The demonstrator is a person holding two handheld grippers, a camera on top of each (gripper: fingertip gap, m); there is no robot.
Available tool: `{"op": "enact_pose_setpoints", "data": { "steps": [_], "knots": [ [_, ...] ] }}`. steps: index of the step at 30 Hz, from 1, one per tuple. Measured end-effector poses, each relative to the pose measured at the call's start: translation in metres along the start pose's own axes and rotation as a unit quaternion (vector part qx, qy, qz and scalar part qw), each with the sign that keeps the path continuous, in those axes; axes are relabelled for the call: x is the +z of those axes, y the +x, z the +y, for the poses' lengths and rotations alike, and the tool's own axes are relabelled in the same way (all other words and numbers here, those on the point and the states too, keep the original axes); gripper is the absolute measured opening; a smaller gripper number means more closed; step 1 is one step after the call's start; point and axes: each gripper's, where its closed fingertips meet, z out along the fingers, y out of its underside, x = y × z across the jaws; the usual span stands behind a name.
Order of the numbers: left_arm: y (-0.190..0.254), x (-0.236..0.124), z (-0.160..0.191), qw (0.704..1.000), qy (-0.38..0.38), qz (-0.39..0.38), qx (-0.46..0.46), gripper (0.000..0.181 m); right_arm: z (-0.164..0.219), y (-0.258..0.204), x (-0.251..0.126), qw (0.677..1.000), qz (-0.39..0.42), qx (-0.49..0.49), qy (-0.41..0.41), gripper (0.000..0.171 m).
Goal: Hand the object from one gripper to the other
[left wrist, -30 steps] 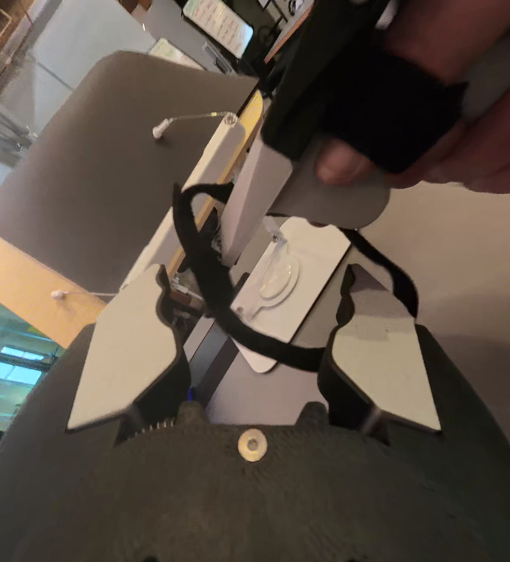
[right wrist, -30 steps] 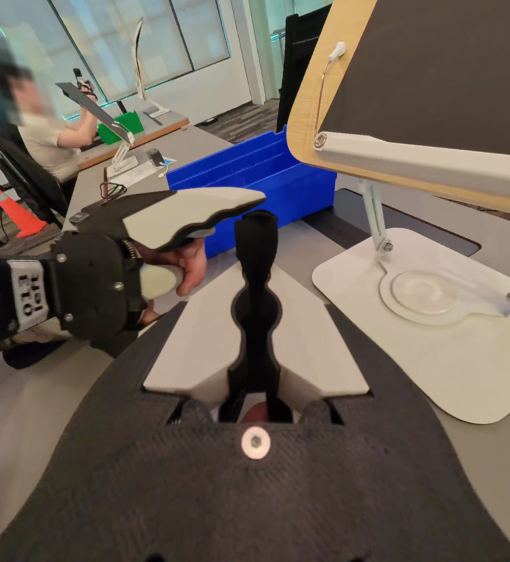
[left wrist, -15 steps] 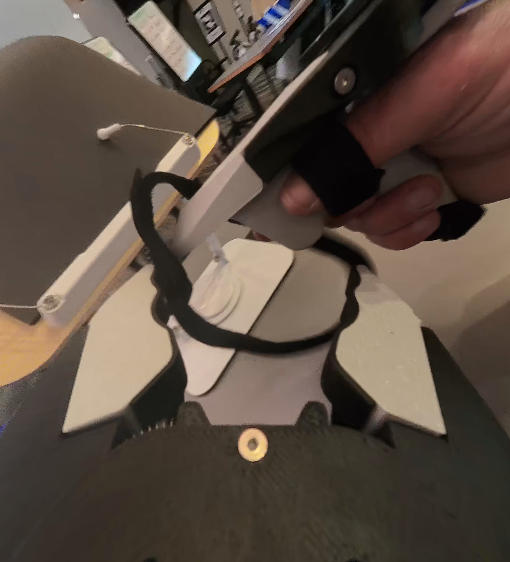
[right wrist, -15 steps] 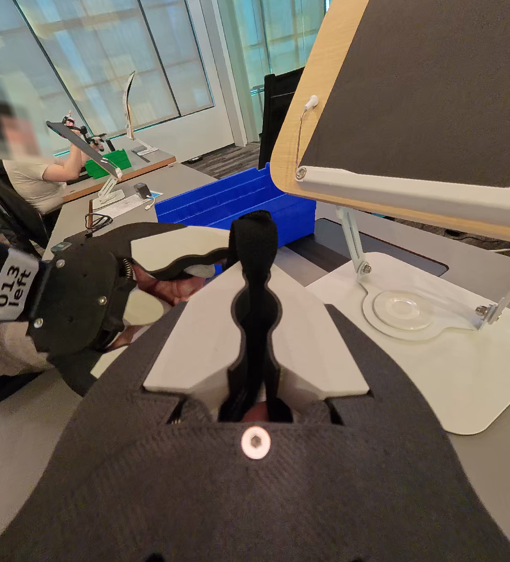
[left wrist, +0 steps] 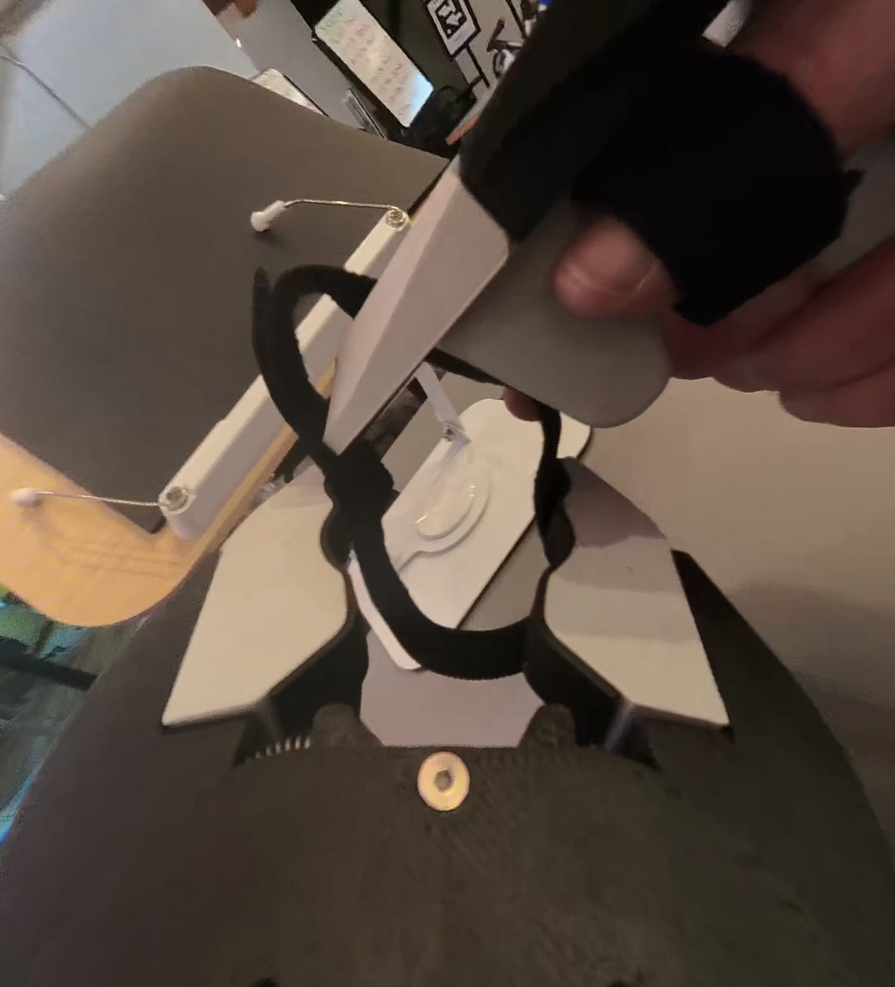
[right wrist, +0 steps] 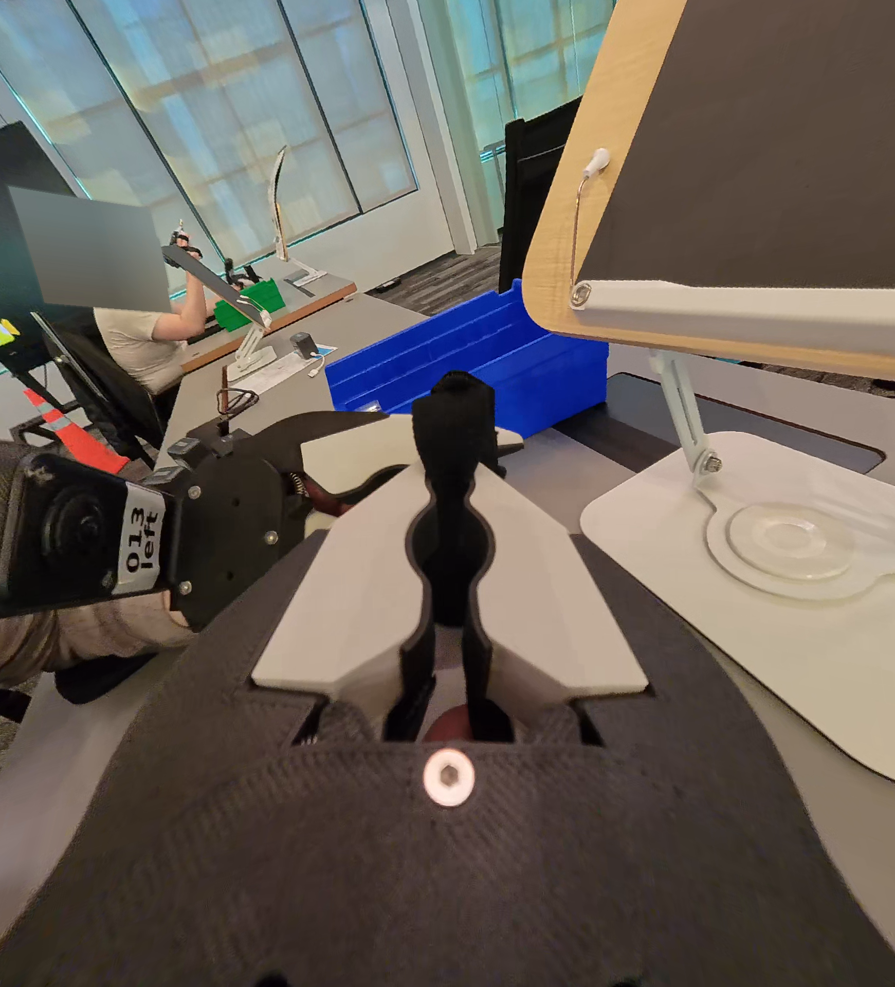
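While right gripper [right wrist: 450,512] clamps the black band [left wrist: 322,427], left gripper [left wrist: 448,539] gapes around its loop, seemingly not gripping.

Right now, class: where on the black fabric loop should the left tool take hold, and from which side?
Probably the free lower arc of the black fabric loop, approached from below, opposite the right tool. That arc already sags between the open fingers of the left tool, and the right tool, shut on the loop's top, blocks that end.
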Motion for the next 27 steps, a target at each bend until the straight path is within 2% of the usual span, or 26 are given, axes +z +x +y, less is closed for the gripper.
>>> {"op": "enact_pose_setpoints", "data": {
  "steps": [6, 11, 13, 16, 19, 21, 23, 25, 27],
  "knots": [
    [-0.023, -0.005, 0.0, 0.998, 0.012, -0.056, 0.008, 0.016, 0.001, -0.005, 0.0, 1.0, -0.009, -0.011, -0.008, 0.0],
    [-0.027, -0.004, 0.007, 0.999, 0.002, -0.051, 0.011, 0.012, 0.001, -0.009, 0.001, 0.999, -0.019, -0.043, -0.02, 0.014],
    [-0.032, -0.003, 0.009, 0.999, 0.003, -0.048, -0.005, 0.012, -0.001, -0.01, -0.001, 0.997, -0.021, -0.067, -0.024, 0.028],
    [-0.042, -0.004, 0.014, 0.998, 0.001, -0.028, -0.061, 0.012, -0.006, -0.008, -0.005, 0.991, -0.011, -0.126, -0.033, 0.043],
    [-0.046, -0.005, 0.014, 0.982, 0.014, 0.034, -0.187, 0.012, -0.013, -0.009, -0.008, 0.972, 0.01, -0.235, -0.023, 0.065],
    [-0.048, -0.006, 0.012, 0.951, 0.03, 0.088, -0.296, 0.012, -0.015, -0.009, -0.008, 0.942, 0.045, -0.332, -0.017, 0.076],
    [-0.052, -0.007, 0.012, 0.908, 0.044, 0.129, -0.397, 0.012, -0.013, -0.008, -0.006, 0.885, 0.097, -0.455, -0.015, 0.079],
    [-0.056, -0.009, 0.011, 0.863, 0.056, 0.165, -0.475, 0.012, -0.007, -0.015, -0.003, 0.804, 0.134, -0.579, -0.002, 0.078],
    [-0.056, -0.011, 0.008, 0.831, 0.061, 0.196, -0.517, 0.012, 0.004, -0.025, 0.001, 0.702, 0.16, -0.694, 0.008, 0.074]
  ]
}}
